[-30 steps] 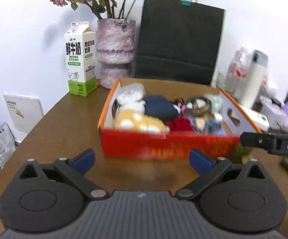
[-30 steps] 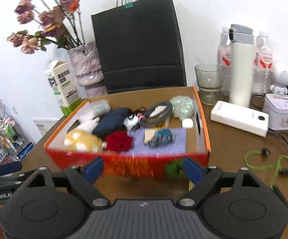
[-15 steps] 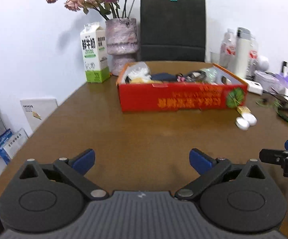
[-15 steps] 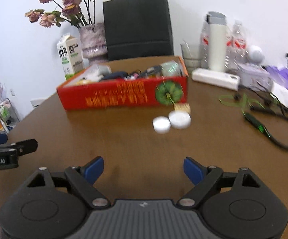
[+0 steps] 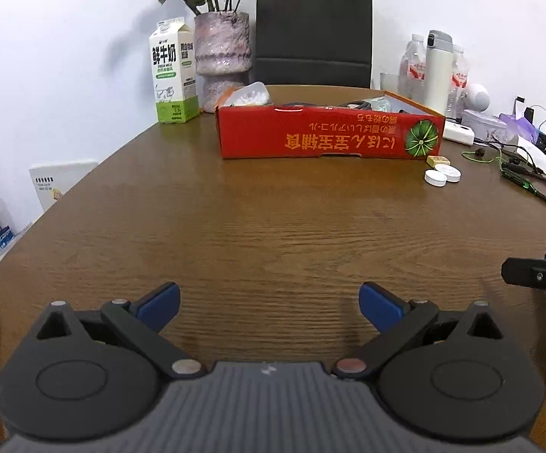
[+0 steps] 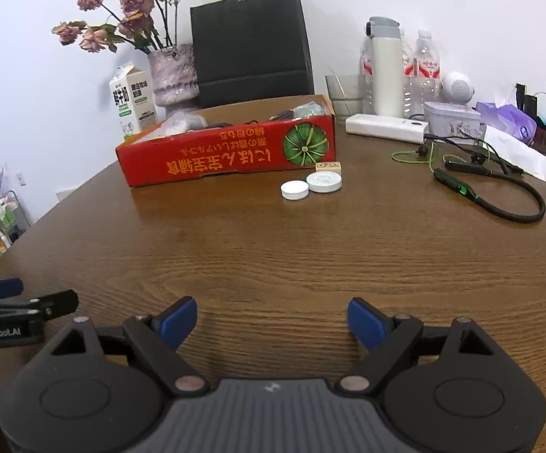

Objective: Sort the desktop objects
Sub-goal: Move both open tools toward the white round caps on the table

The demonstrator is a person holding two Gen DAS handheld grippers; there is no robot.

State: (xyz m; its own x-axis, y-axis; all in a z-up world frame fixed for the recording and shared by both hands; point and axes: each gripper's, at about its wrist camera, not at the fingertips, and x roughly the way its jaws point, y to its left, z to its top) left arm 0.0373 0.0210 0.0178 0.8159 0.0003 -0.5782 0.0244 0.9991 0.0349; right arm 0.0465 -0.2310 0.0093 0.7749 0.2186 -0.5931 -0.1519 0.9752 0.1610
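We see both grippers low over the near edge of the brown table, well apart from the red box. Left gripper: blue fingertips spread wide, nothing between them. Right gripper: fingertips likewise spread, holding nothing.

In the left view the box sits at 12 o'clock, printed side toward us, filled with small items we cannot make out. At its 4 o'clock corner lie 2 white round caps, touching each other, with 1 small tan block just behind them, beside the box wall.

At 2 o'clock in the right view a black and green neckband earphone lies on the wood. A milk carton and a flower vase stand at 11 o'clock behind the box.
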